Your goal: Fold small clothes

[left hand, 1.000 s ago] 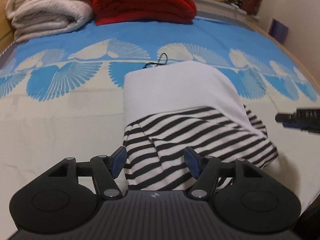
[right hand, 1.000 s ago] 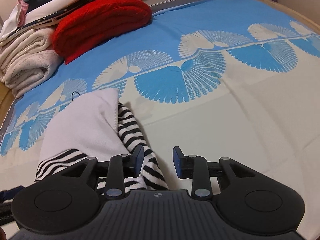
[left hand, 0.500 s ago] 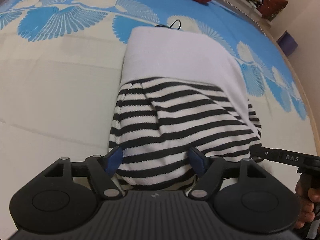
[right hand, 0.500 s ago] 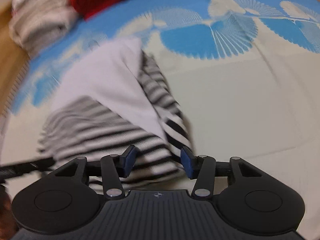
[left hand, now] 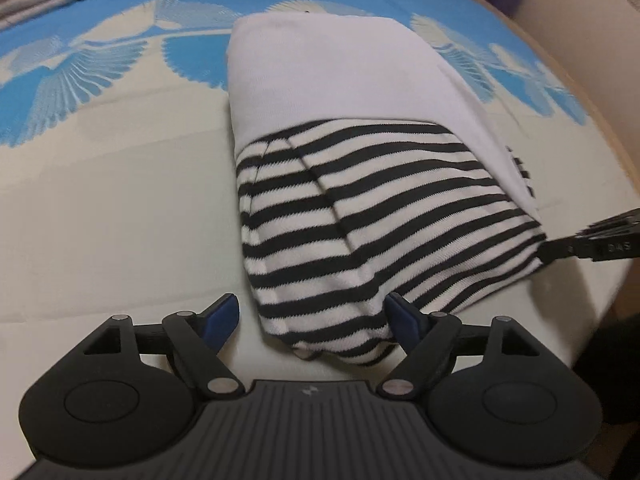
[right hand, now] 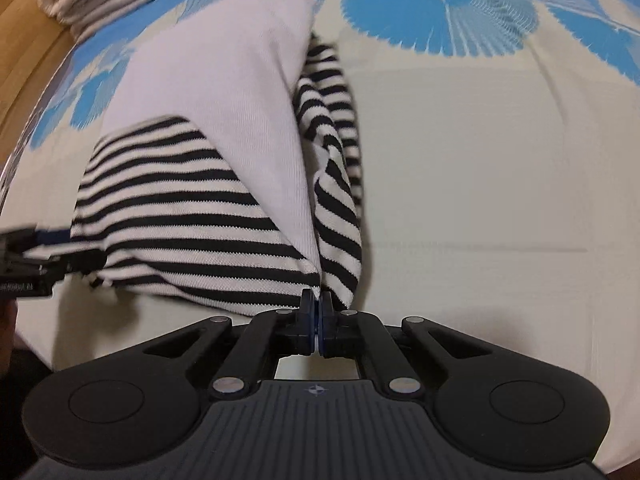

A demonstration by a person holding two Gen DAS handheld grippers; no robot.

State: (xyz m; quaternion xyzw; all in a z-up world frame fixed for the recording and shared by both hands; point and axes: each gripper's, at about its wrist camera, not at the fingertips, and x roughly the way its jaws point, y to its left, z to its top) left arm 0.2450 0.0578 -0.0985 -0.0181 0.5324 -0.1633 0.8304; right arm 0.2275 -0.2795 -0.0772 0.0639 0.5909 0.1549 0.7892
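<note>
Garment (left hand: pixel 352 208) lies part-folded on the bed (left hand: pixel 100 208), its near end between the wide left tongs (left hand: pixel 312 318); right tongs (right hand: pixel 319 312) pinch its near corner (likely to lift both for folding over).

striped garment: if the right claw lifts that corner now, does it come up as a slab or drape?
Probably drapes: the striped garment is soft knit, creased where the right claw pinches its corner. The folded layers may slide apart. Likely light. The left claw is open around the other corner.

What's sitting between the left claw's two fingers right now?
The near hem of the striped garment lies between the open left claw's fingers, not yet gripped, per the left wrist view.
</note>
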